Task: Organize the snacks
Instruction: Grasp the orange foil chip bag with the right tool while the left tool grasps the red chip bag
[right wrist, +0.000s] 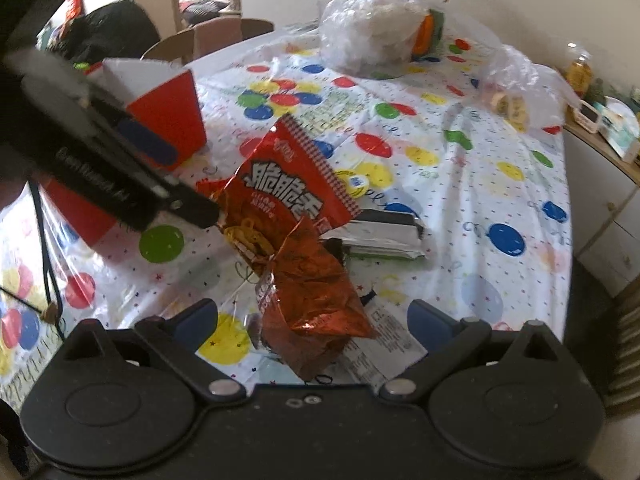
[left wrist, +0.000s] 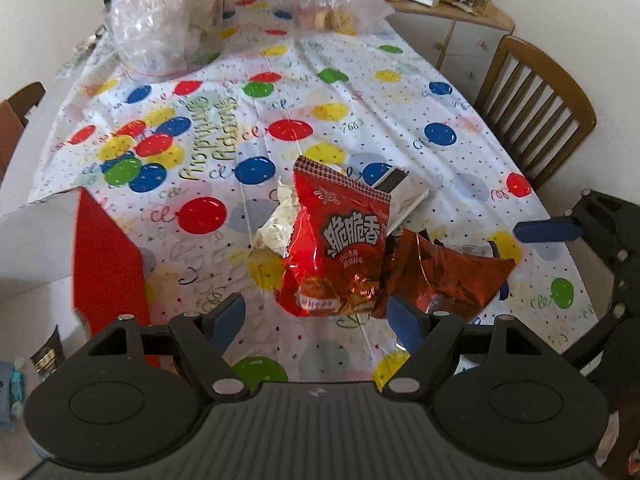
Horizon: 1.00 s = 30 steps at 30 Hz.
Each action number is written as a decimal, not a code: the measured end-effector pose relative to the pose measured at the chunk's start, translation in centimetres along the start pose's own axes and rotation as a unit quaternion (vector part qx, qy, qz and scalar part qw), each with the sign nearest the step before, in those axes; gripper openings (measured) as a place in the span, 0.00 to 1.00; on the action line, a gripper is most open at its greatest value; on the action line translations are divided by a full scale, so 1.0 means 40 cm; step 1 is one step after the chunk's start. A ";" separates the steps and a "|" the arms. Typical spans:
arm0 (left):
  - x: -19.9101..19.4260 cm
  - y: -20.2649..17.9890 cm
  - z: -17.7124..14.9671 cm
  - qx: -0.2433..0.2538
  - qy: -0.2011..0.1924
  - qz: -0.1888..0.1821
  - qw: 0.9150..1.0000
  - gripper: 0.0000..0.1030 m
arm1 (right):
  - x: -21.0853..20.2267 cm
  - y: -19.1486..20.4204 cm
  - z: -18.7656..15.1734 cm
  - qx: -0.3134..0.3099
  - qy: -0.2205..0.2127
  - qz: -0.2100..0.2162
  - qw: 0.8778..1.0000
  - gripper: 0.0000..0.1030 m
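The shiny red foil snack bag (left wrist: pixel 340 240) carries large white Chinese characters reading 脆脆香, with smaller lines under them too small to read, and a picture of golden rings near its bottom. It is crumpled and stands tilted on the balloon-printed plastic tablecloth (left wrist: pixel 440 92), where "Happy Birthday" is written. Just beside it lies a darker copper-red foil wrapper (left wrist: pixel 448 276), touching it. The left gripper (left wrist: pixel 316 316) has its jaws wide apart in front of the bag, holding nothing. The right gripper (right wrist: pixel 312 320) is also wide, empty. A red and white cardboard box (left wrist: pixel 100 256) stands open at the left.
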<state>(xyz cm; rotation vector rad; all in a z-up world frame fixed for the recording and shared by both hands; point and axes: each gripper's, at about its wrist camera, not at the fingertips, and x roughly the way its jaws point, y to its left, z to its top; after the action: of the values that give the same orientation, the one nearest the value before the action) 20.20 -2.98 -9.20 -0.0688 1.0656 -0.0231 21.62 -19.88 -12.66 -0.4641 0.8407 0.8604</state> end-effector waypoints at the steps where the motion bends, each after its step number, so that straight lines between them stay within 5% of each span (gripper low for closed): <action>1: 0.011 0.001 0.008 0.000 0.005 0.000 1.000 0.76 | 0.009 0.003 0.000 -0.005 0.002 0.001 1.000 0.98; 10: 0.130 0.020 0.064 -0.015 0.069 -0.004 0.998 0.76 | 0.083 -0.011 -0.002 0.011 0.020 0.011 1.000 0.95; 23: 0.197 0.010 0.080 -0.029 0.099 -0.036 0.994 0.75 | 0.113 -0.023 0.004 0.034 0.022 0.016 0.999 0.81; 30: 0.196 0.012 0.079 -0.038 0.101 -0.042 0.993 0.60 | 0.103 -0.018 -0.001 0.040 0.024 0.021 0.999 0.68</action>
<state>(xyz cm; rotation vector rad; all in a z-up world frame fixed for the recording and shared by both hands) 26.76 -2.78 -14.54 -0.1830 1.2663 -0.0671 23.70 -18.39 -15.96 -0.3984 0.9283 0.8532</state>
